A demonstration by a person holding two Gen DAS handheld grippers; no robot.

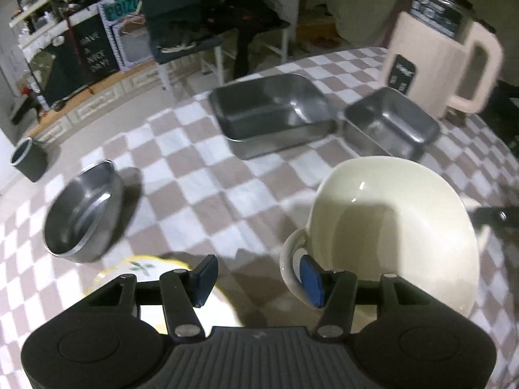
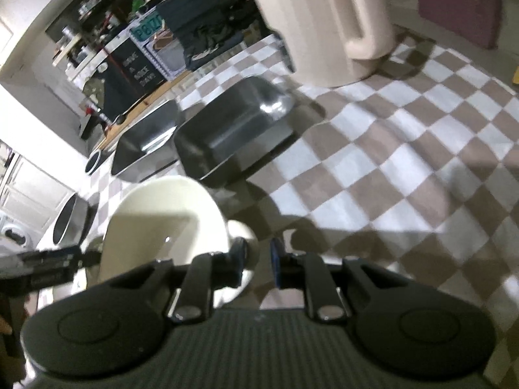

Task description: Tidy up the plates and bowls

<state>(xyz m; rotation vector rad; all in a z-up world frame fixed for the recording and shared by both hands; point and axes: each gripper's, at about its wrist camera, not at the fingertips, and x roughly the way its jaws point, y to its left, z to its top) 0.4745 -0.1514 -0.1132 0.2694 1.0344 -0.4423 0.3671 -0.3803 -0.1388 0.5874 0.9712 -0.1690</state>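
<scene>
**Now a cream bowl leans up between two grippers**

Right now a big cream bowl [image 1: 389, 227] sits tipped up on its side. It leans in a second cream bowl [image 1: 287, 259] under it. Both are at the near edge of the checked surface [image 1: 201, 194].

The left hand-held gripper [image 1: 256, 275] is about half open and holds nothing. One blue pad [image 1: 311, 282] is tucked just inside the lower bowl's rim. The other pad hangs outside the rim, over a plate [image 1: 139, 267] with a yellow edge. The pads do not press on anything.

The right hand-held gripper [image 2: 256, 256] is almost closed, with only a small gap. It is right beside the lower bowl's rim. I cannot tell if it pinches that rim.

These bowls look hard, shiny and smooth, so they can slip. They look heavy too, and they would likely break if dropped. I think the rim is the best place to hold, with one pad inside and one outside. A slow, firm squeeze seems safest.

A round steel bowl [image 1: 84, 210] sits well apart.
</scene>
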